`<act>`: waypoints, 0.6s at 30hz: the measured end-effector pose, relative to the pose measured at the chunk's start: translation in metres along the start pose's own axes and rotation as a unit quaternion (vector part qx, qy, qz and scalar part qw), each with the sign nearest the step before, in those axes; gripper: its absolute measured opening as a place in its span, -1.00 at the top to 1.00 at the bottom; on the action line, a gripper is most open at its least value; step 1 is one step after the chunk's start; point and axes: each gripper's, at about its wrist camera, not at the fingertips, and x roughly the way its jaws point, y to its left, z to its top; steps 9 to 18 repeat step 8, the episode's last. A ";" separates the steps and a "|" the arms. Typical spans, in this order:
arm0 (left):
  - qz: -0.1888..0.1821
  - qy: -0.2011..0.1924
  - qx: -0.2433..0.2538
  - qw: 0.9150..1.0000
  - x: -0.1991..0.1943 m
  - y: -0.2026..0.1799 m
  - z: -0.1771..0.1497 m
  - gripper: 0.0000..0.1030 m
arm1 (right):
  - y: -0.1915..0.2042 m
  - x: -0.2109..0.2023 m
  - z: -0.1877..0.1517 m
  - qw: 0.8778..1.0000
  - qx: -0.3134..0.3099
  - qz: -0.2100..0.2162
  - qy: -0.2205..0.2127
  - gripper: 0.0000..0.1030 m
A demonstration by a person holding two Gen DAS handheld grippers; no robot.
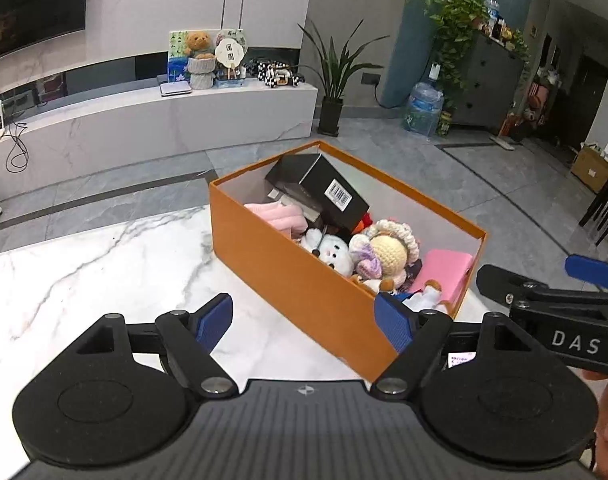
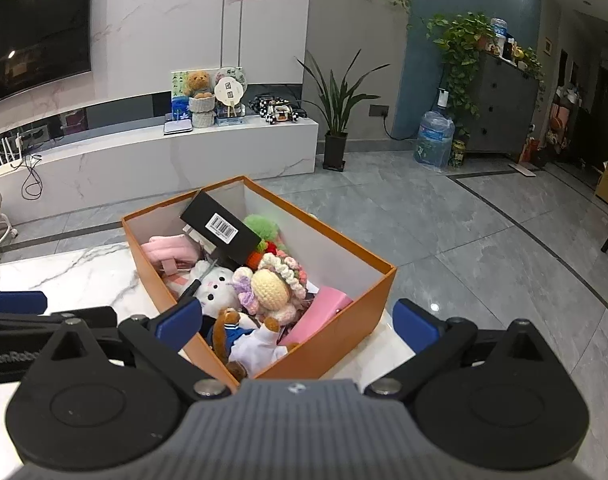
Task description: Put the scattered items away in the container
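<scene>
Left wrist view. The left gripper [image 1: 304, 322] fills the lower frame with its blue pads spread apart and nothing between them; beneath lies a white marble tabletop [image 1: 95, 272]. At centre stands the orange cardboard box [image 1: 304, 288], open-topped, set on the tabletop near its far edge. Inside it, from upper left to lower right: a black carton with a barcode label [image 1: 324, 188] lying tilted, a pink plush item [image 1: 279, 218], a white plush rabbit [image 1: 334, 256], a crocheted doll with a cream face [image 1: 390, 254], and a pink flat case [image 1: 444, 272]. The right gripper [image 1: 552, 280] enters from the right edge, just beside the box's near corner.

Right wrist view. The right gripper [image 2: 299, 326] has its fingers wide apart and empty, straddling the near corner of the orange box [image 2: 344, 332]. A small bear in a blue-and-white outfit [image 2: 243, 336] lies in the nearest corner, touching the rabbit [image 2: 215, 292] and doll [image 2: 269, 288]. The black carton [image 2: 223, 230] rests toward the far end, with green yarn [image 2: 261, 226] beside it. The left gripper [image 2: 15, 304] shows at the left edge.
</scene>
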 end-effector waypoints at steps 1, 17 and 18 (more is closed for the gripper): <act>0.000 0.002 0.000 1.000 0.000 0.001 0.000 -0.78 | 0.001 0.000 0.000 1.000 -0.001 -0.001 0.001 -0.98; -0.002 0.003 -0.002 1.000 -0.001 0.003 -0.001 -0.78 | 0.002 0.001 -0.001 1.000 0.004 0.000 0.002 -0.98; -0.002 0.003 -0.002 1.000 -0.001 0.003 -0.001 -0.78 | 0.002 0.001 -0.001 1.000 0.004 0.000 0.002 -0.98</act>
